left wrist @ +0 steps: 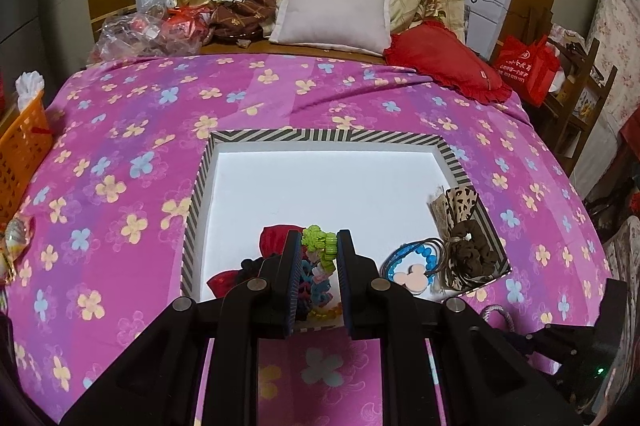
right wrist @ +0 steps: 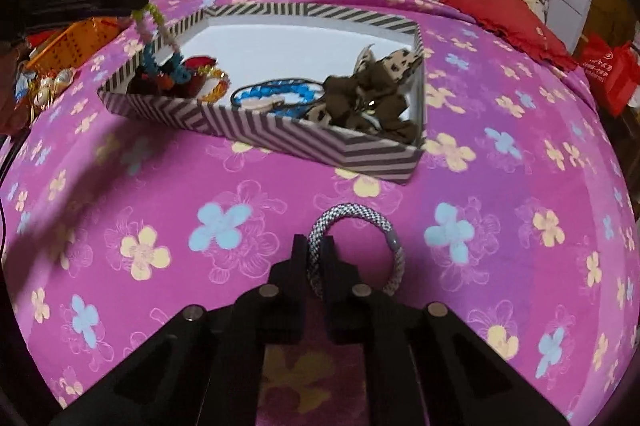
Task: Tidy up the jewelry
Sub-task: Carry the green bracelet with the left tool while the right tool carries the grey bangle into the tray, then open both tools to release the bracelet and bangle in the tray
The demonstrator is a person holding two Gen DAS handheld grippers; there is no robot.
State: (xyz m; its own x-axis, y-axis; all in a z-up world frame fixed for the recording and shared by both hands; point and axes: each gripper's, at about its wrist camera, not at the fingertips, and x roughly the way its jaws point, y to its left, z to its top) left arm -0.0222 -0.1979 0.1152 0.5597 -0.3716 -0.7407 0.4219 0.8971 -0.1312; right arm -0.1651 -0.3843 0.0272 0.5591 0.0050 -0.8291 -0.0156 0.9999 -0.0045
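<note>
A striped box (left wrist: 320, 137) with a white inside sits on the pink flowered bedspread; it also shows in the right wrist view (right wrist: 280, 137). My left gripper (left wrist: 319, 246) is shut on a green beaded bracelet (left wrist: 318, 244) over the box's near left corner, above red and coloured hair ties (left wrist: 276, 238). The hanging bracelet shows in the right wrist view (right wrist: 154, 21). A blue bead bracelet (left wrist: 412, 262) and brown scrunchies (left wrist: 468, 254) lie at the box's right. My right gripper (right wrist: 315, 248) is shut on a grey woven bracelet (right wrist: 360, 226) on the bedspread, near the box.
An orange basket (left wrist: 20, 153) stands at the bed's left edge with shells (left wrist: 14, 238) beside it. A white pillow (left wrist: 336, 9), a red pillow (left wrist: 448, 65), folded quilts and plastic bags lie at the bed's head. A red bag (left wrist: 528, 65) sits on a shelf at right.
</note>
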